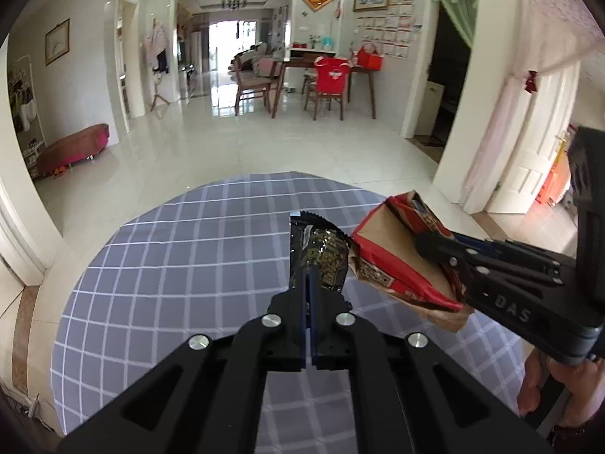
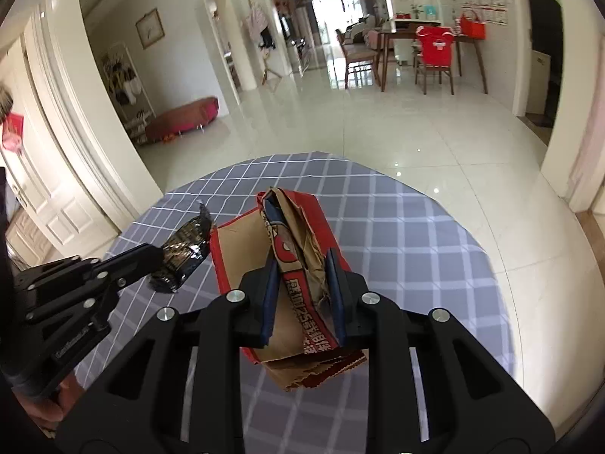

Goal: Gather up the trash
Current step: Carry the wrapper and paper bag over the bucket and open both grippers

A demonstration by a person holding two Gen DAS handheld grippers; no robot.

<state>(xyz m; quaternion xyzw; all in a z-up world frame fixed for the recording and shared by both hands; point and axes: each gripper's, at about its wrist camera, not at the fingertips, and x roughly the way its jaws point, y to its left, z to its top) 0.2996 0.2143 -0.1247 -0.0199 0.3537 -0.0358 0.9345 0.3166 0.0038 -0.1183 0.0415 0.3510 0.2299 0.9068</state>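
The checked tablecloth point(image 1: 170, 265) lies bare to the left and far side, while the black wrapper point(image 1: 321, 257) and red paper bag point(image 2: 298, 265) crowd the middle.

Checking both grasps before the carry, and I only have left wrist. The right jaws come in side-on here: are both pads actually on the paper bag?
Observer: Yes. Right wrist shows both blue pads pressing the crumpled red-and-brown paper bag from either side, across its folded middle.
Operator: Any bag behind the pads?
Observer: Its zigzag-cut end pokes out below them, towards the camera.
Operator: My black wrapper, off the cloth?
Observer: Seen side-on, the black wrapper sticks out past the shut left jaws and looks lifted above the checked tablecloth.
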